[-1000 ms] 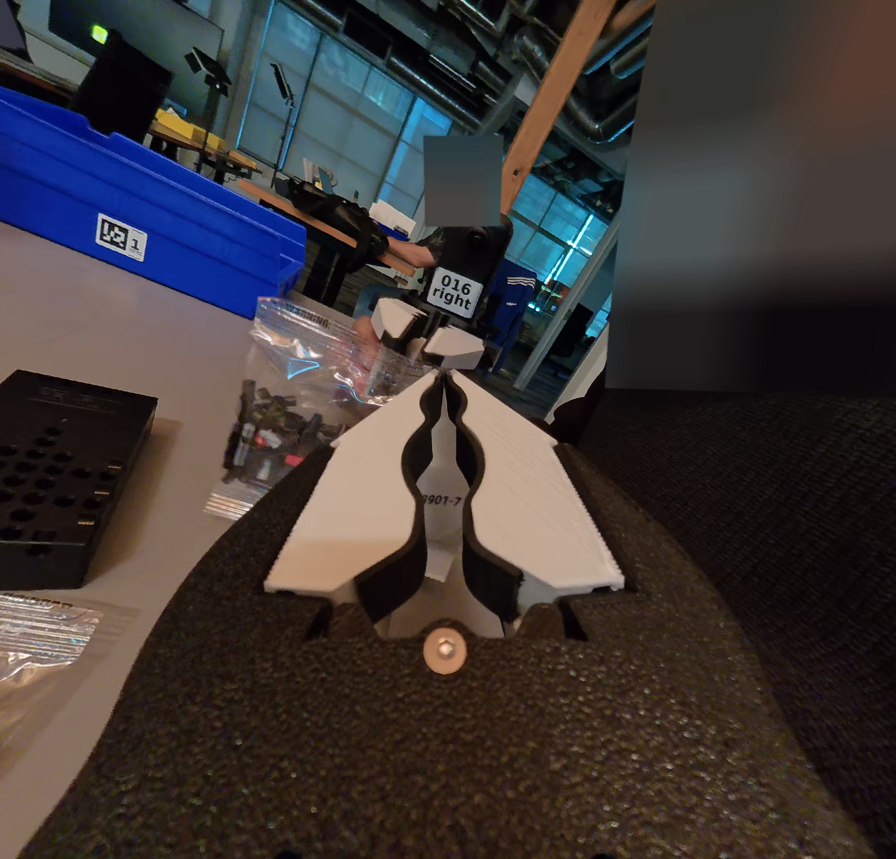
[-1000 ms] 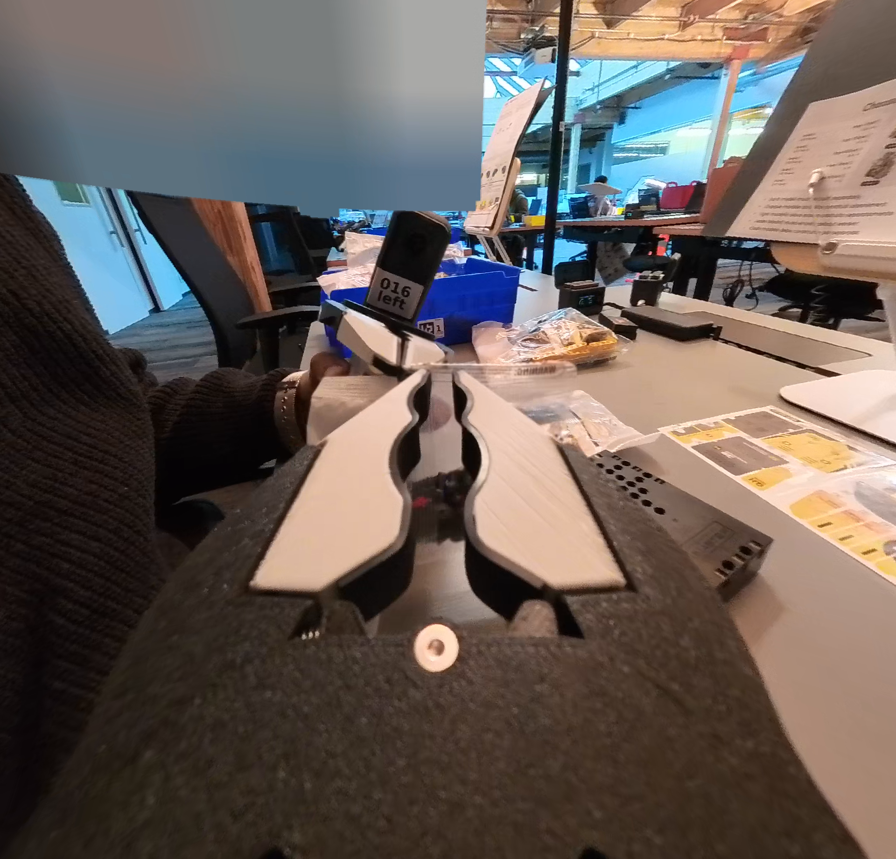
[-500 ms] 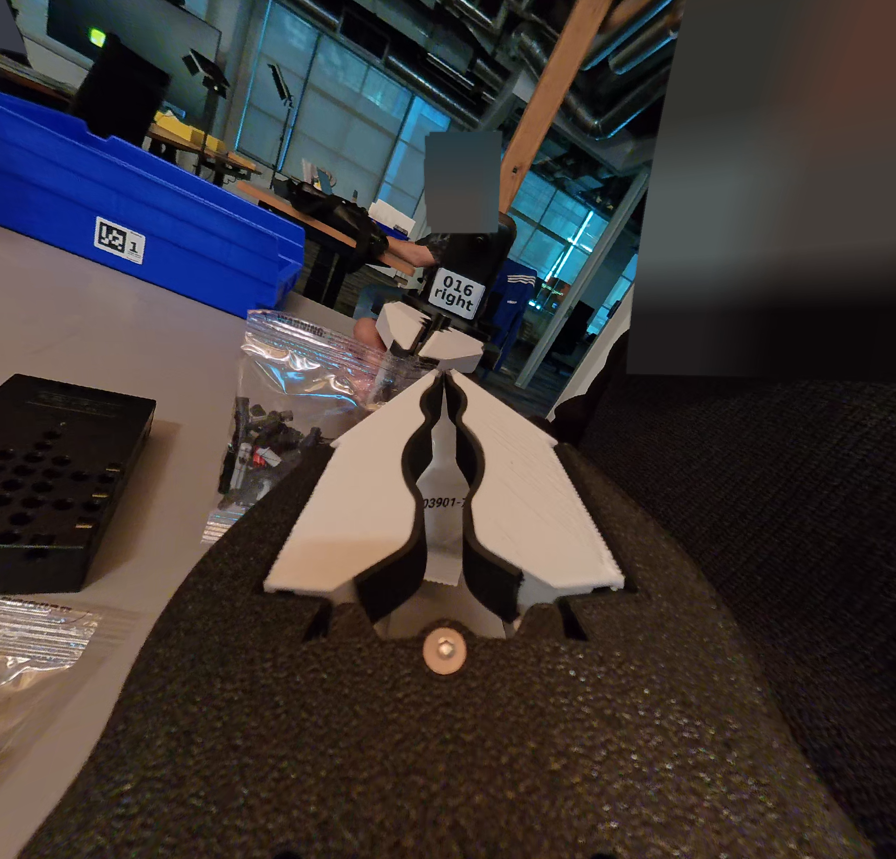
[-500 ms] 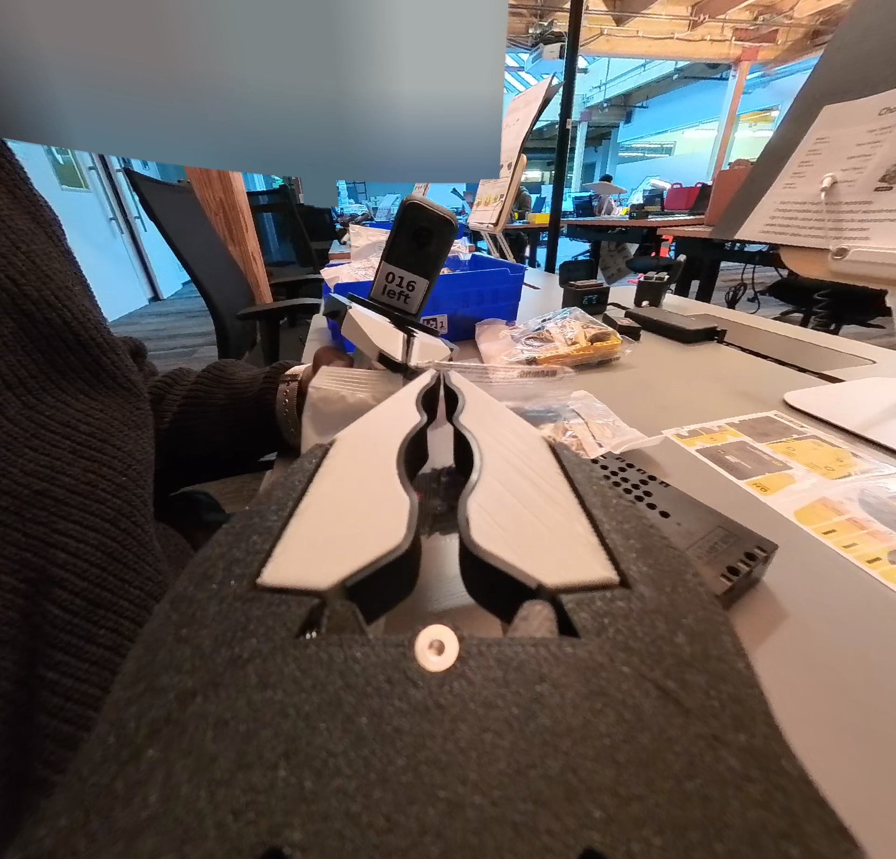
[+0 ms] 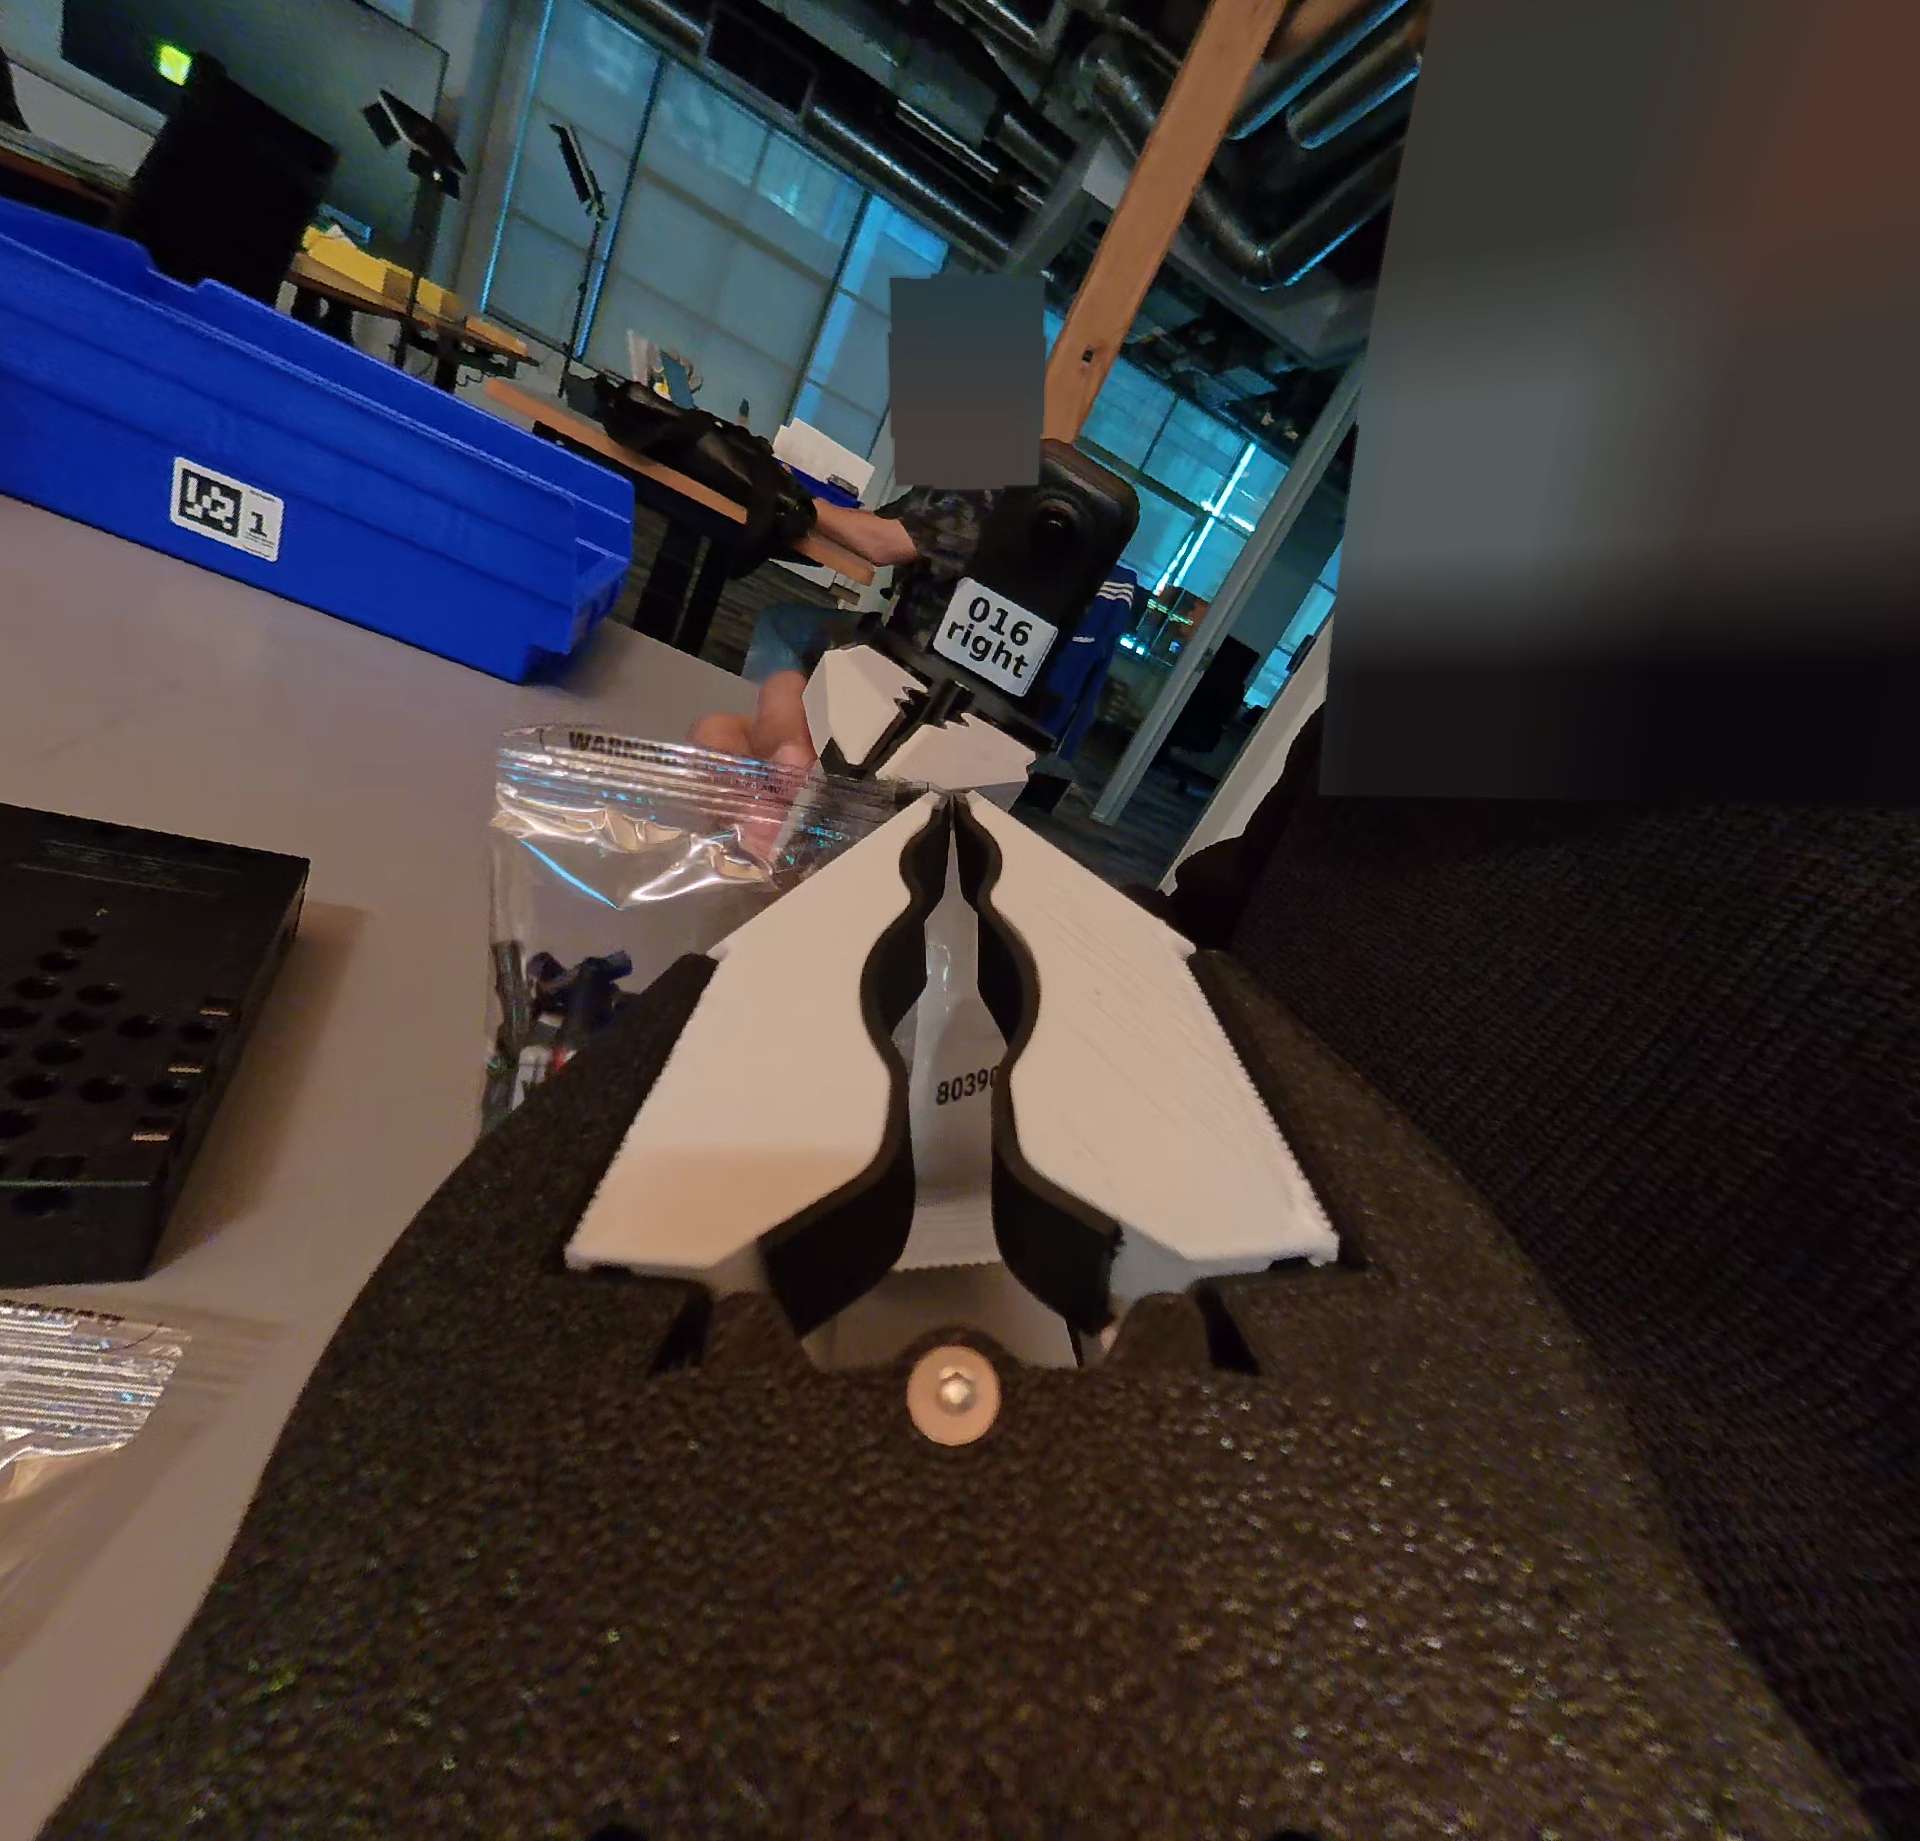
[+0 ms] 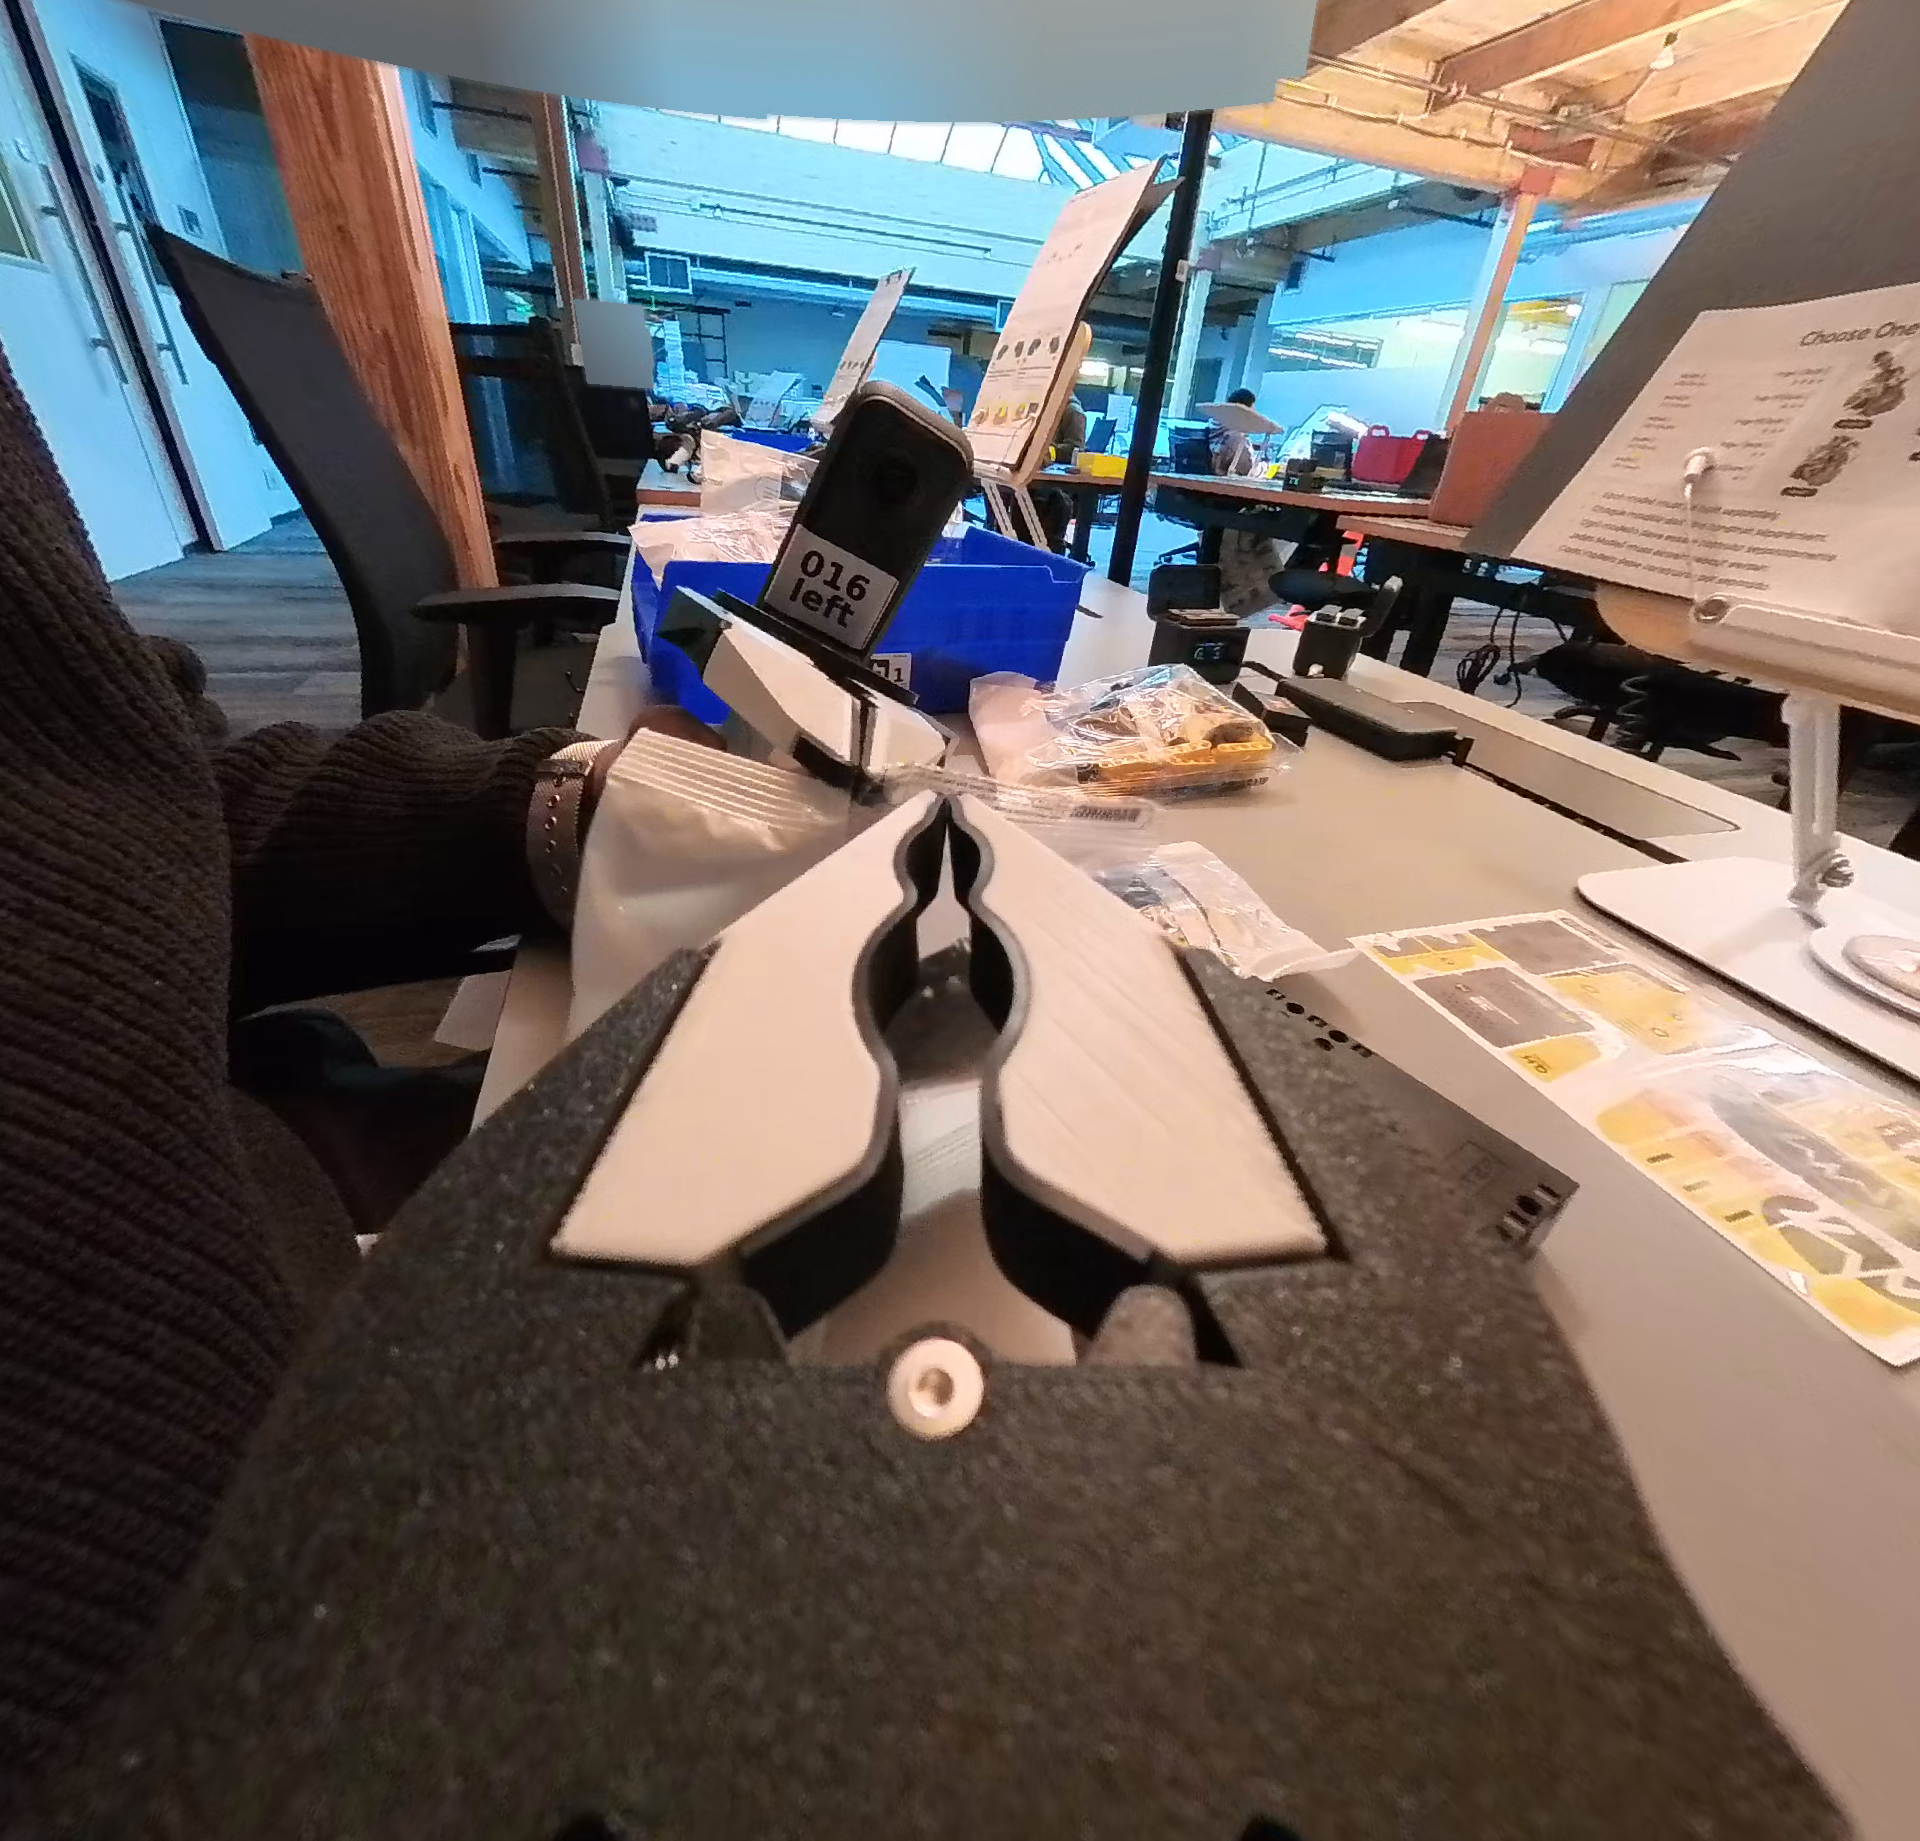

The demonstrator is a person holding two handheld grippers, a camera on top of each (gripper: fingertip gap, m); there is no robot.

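A clear zip bag (image 5: 623, 856) of small dark parts, with a white label, is held up between both grippers over the grey table (image 5: 260, 752). My left gripper (image 5: 951, 804) is shut on the bag's top edge at its right end. The right gripper (image 5: 909, 752) faces it, tip to tip. In the right wrist view my right gripper (image 6: 943, 804) is shut on the same bag edge (image 6: 1049, 806). The left gripper (image 6: 831, 716) sits just beyond it, held by a hand in a dark knitted sleeve (image 6: 364, 856). The bag's dark contents show between the right gripper's fingers.
A black perforated box (image 5: 104, 1043) (image 6: 1403, 1116) lies beside the bag. A blue bin (image 5: 312, 503) (image 6: 987, 607) stands behind. Another clear bag (image 5: 73, 1376), a bag of yellow parts (image 6: 1143, 742), printed sheets (image 6: 1662, 1064) and a white stand base (image 6: 1766, 898) lie on the table. The grippers are tip to tip, or close to it.
My right gripper went from slightly open to shut on the bag's top edge. The left gripper stayed shut, and the two grippers stayed tip to tip.
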